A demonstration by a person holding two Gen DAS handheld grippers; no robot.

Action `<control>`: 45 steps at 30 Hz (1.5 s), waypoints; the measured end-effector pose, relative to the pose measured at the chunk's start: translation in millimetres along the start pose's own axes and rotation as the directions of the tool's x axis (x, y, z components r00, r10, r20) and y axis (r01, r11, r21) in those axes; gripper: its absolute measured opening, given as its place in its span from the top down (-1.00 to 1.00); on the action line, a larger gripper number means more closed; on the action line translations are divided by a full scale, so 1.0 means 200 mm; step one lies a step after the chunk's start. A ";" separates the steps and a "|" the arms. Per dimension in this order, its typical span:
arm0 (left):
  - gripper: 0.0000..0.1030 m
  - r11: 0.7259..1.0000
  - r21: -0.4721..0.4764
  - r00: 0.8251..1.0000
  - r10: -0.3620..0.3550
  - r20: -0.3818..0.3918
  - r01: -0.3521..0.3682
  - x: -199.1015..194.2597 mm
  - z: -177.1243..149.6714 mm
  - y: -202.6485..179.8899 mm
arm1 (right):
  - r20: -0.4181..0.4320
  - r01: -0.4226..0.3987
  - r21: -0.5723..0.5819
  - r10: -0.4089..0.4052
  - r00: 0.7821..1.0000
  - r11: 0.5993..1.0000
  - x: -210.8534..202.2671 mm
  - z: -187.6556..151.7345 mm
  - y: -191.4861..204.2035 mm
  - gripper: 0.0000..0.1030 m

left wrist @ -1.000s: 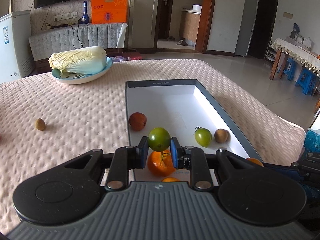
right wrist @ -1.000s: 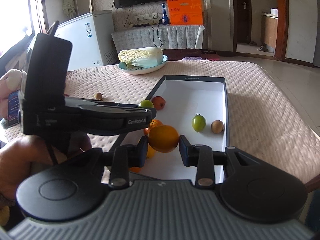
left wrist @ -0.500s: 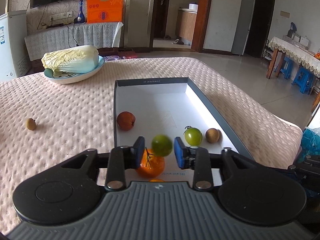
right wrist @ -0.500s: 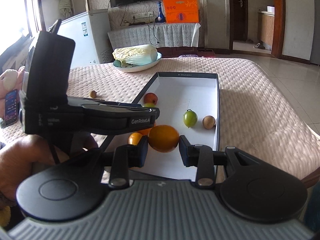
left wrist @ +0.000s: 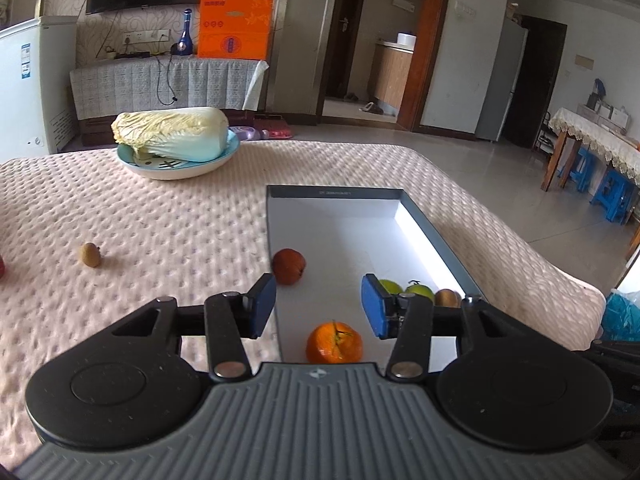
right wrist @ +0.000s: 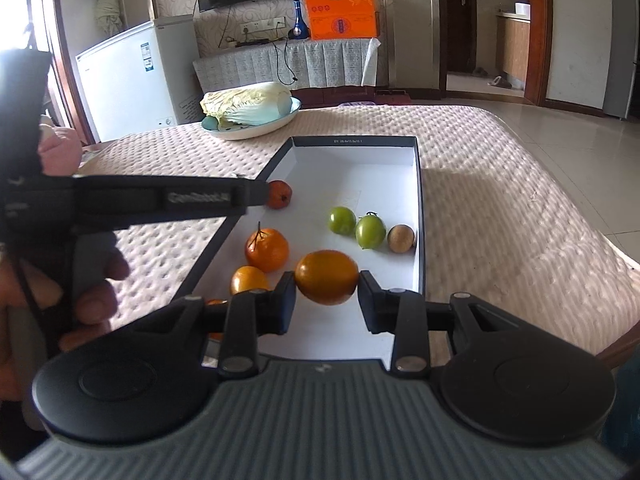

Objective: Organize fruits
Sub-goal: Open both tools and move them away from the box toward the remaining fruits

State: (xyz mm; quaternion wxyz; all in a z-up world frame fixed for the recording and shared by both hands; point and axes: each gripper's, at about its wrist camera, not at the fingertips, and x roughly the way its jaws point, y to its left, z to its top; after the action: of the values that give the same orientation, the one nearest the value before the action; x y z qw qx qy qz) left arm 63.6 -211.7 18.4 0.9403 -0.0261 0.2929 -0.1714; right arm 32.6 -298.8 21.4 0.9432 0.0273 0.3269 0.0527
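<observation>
The left claw (left wrist: pixel 318 307) now gapes empty; its round green fruit (right wrist: pixel 342 220) has dropped into the shallow white tray (right wrist: pixel 419 184), beside another; the right claw (right wrist: pixel 327 295) grips a smooth orange fruit (right wrist: pixel 327 277), probably next.

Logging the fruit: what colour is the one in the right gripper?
Orange; right wrist view.

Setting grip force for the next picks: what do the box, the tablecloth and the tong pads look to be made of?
Box: likely cardboard, with thin dark-edged walls, a matte white inside and small print on the far wall. Tablecloth: soft pink fabric with a dimpled, quilted texture. Pads on the left tongs: blue, flat and matte, probably rubber or foam, though that is uncertain.
</observation>
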 end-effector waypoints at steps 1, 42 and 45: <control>-0.04 1.000 -0.004 1.000 0.003 0.000 -0.003 -0.01 0.00 0.01 | -0.002 0.004 0.004 -0.004 1.000 1.000 0.01 0.00 0.01 0.29; -0.04 0.988 -0.080 0.990 0.136 0.032 -0.133 -0.23 0.03 0.50 | 0.140 -0.023 0.018 0.020 0.990 1.000 0.22 0.14 0.37 -0.01; -0.04 0.983 -0.097 0.987 0.157 0.033 -0.153 -0.25 0.02 0.58 | 0.147 -0.059 -0.015 0.061 0.987 0.998 0.24 0.15 0.45 0.00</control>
State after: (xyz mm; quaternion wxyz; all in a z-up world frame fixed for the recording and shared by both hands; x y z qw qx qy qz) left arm 63.0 -86.3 31.6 0.9543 -0.0508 0.2826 -0.0830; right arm 80.5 -204.8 22.8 0.9629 0.0358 0.2552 0.0806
